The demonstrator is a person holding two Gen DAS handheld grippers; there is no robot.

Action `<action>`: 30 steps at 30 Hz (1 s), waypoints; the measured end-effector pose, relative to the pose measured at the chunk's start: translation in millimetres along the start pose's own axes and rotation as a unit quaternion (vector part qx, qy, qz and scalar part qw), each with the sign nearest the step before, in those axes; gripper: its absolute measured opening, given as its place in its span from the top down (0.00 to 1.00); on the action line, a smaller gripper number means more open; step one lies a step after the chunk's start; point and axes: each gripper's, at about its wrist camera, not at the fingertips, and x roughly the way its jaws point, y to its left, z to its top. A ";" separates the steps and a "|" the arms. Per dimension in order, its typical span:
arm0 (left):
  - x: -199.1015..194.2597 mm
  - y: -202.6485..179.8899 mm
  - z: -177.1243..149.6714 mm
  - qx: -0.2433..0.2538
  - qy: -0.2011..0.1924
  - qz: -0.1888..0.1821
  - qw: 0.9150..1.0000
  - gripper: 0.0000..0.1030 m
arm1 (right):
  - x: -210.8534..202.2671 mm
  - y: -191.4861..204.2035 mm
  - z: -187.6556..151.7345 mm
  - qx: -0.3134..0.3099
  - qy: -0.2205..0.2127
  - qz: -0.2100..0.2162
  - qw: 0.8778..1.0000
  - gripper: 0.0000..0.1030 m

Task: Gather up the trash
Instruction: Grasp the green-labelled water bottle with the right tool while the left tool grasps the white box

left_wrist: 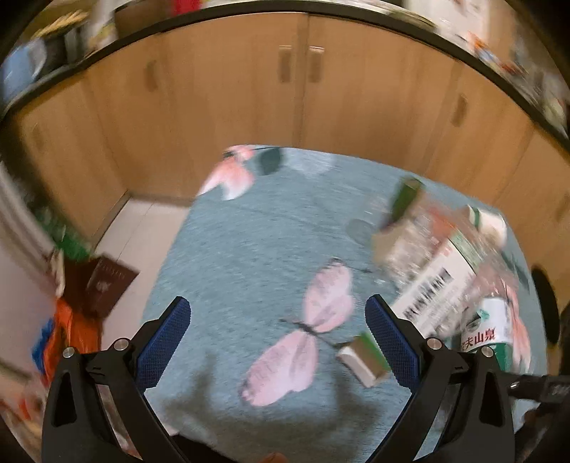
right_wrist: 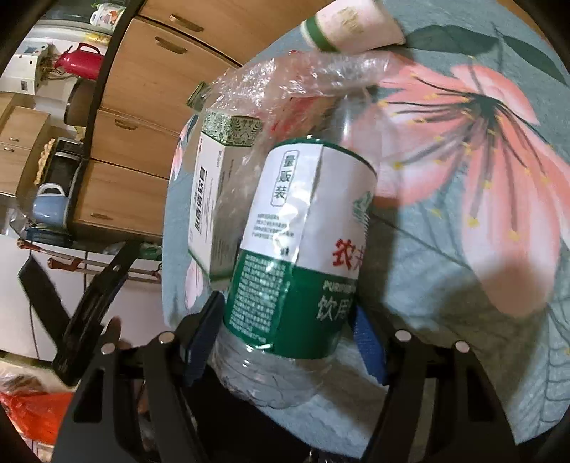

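Observation:
My right gripper (right_wrist: 288,338) is shut on a clear plastic water bottle (right_wrist: 302,242) with a green and white label, held over the teal flowered cloth (right_wrist: 445,285). The bottle also shows in the left wrist view (left_wrist: 493,327) at the right. A white and green carton (right_wrist: 221,199) and a crumpled clear plastic wrap (right_wrist: 295,82) lie just behind the bottle. A paper cup (right_wrist: 352,25) lies on its side beyond them. My left gripper (left_wrist: 278,320) is open and empty above the cloth. A small white and green box (left_wrist: 363,359) lies near its right finger.
Wooden cabinet doors (left_wrist: 295,82) stand behind the cloth-covered surface (left_wrist: 249,231). A brown box (left_wrist: 107,285) and orange bags (left_wrist: 71,331) lie on the floor at the left. A dark counter edge (right_wrist: 103,71) carries a red kettle (right_wrist: 82,60) and a blue mug (right_wrist: 50,206).

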 end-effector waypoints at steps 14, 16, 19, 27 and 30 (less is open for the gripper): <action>40.6 -101.2 -29.3 0.274 0.030 -0.073 0.958 0.09 | -63.7 -61.2 -16.4 0.012 -0.025 0.039 0.999 0.40; 49.1 -101.5 -32.1 0.270 0.054 -0.071 0.959 0.25 | -70.0 -70.2 -16.5 0.017 -0.030 0.051 0.998 0.40; 52.9 -93.9 -30.7 0.244 0.083 -0.081 0.963 0.49 | -82.3 -79.5 -19.2 0.024 -0.044 0.058 0.997 0.40; 2.7 -76.4 -34.7 0.225 0.021 -0.061 0.972 0.53 | -106.4 -90.9 -24.2 0.015 -0.063 0.078 0.995 0.40; -23.2 -68.5 -27.2 0.214 -0.005 -0.098 0.972 0.53 | -111.6 -100.2 -27.2 0.020 -0.063 0.086 0.994 0.40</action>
